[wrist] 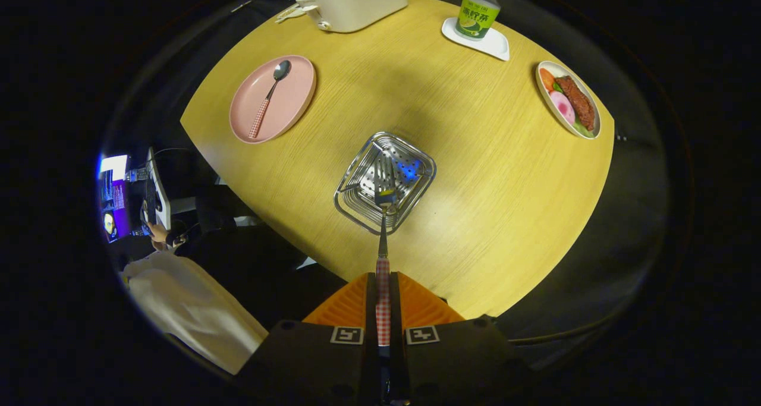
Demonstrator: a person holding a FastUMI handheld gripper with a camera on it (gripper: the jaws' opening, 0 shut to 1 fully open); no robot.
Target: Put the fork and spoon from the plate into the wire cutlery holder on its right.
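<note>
The only writing I can make out is on the bottle (477, 13) at the top right of the frame: a green and yellow label with characters too small for me to read. The two square black-and-white markers on my gripper body carry patterns, not words.

My gripper (383, 293) sits at the bottom centre of the frame, its fingers pressed nearly together on the checked handle of the fork (383, 245). Both fingers pinch that handle, with only its width between them. The fork runs straight ahead from the fingers, and its tines hang over the holder (385, 181), a shiny square wire basket with a perforated floor, in the middle of the frame. I cannot tell whether the tines touch the basket floor.

The spoon (269, 98) lies on the pink plate (273, 98) in the upper left, bowl pointing away from me, checked handle toward me. Plate and holder are well apart.

The surface is a yellow wood-grain table (475, 156) with rounded edges. At the top centre stands a white container (354, 3); the bottle rests on a white tray (477, 37); at the right edge is an oval dish (568, 99) of food. At lower left, off the table, I see a person's hand by a lit screen (113, 195) and a pale cloth (190, 311).
</note>
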